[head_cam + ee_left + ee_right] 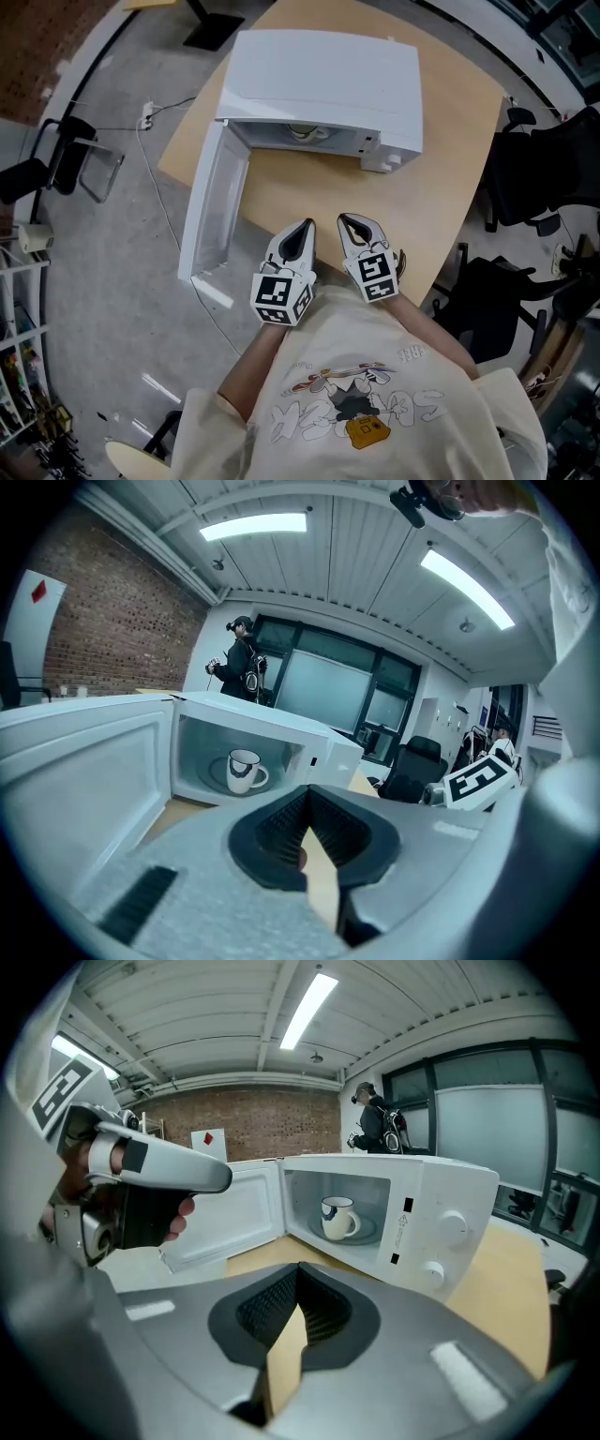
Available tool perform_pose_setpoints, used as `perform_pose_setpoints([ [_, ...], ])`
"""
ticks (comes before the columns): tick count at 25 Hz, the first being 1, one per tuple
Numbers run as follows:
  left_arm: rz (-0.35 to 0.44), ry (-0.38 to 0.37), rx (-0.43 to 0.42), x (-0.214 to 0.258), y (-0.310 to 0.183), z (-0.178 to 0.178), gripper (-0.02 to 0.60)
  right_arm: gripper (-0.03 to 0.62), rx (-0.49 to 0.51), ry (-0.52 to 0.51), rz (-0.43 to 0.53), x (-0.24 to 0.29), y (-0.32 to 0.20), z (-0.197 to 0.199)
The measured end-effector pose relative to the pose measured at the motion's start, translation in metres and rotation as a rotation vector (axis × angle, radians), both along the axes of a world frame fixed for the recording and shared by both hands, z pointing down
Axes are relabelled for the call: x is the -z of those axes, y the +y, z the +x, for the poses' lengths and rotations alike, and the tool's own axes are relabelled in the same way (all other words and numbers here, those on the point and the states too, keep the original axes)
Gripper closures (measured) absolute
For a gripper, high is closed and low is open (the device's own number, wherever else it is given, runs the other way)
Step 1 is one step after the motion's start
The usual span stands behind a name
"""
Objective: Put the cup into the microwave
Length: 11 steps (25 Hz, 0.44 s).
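Wooden table (pixel 309 197) bears open microwave (pixel 328 84), cup (pixel 244 771) inside; left claw (pixel 306 803), right claw (pixel 298 1281) both pressed together, empty.

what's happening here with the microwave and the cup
A person holds a gripper in each hand. The cup sits inside the microwave, whose door stands wide open. The left gripper and right gripper are both shut and empty, side by side over the table's near edge, apart from the microwave.
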<state>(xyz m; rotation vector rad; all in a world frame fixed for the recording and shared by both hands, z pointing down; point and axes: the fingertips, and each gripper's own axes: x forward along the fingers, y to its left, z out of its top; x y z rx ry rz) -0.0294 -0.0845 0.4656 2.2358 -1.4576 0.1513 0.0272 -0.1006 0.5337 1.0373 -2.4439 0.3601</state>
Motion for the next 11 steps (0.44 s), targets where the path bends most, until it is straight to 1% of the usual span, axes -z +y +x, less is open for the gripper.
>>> perform_pose_setpoints([
  [11,-0.002,-0.004,0.008,0.000,0.002,-0.003,0.577,0.589,0.011,-0.024,0.024,0.012,0.002,-0.003],
])
